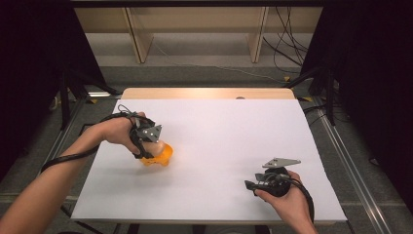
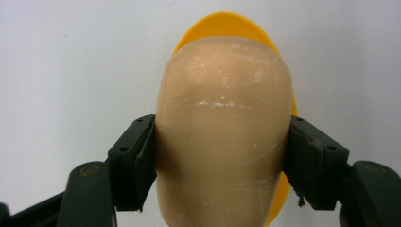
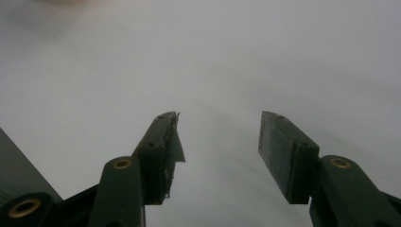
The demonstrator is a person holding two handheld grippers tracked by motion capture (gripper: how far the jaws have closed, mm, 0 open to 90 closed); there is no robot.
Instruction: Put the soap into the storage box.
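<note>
Pressure on the beige rounded piece (image 2: 222, 127), clamped by the left tongs (image 2: 222, 161) over its yellow base (image 2: 227, 23) near the tabletop's (image 1: 219, 131) left edge, should stay steady and square, while right tongs (image 3: 220, 151) wait apart

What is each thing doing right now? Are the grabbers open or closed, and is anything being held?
Left gripper: shut, jaws pressing both sides of the beige rounded piece.
Beige rounded piece: clamped, scuffed, sitting against the yellow part.
Yellow part: under and behind the beige piece, low over the table.
Right gripper: open, jaws apart, holding nothing.
White table: flat and bare around the grippers.
</note>
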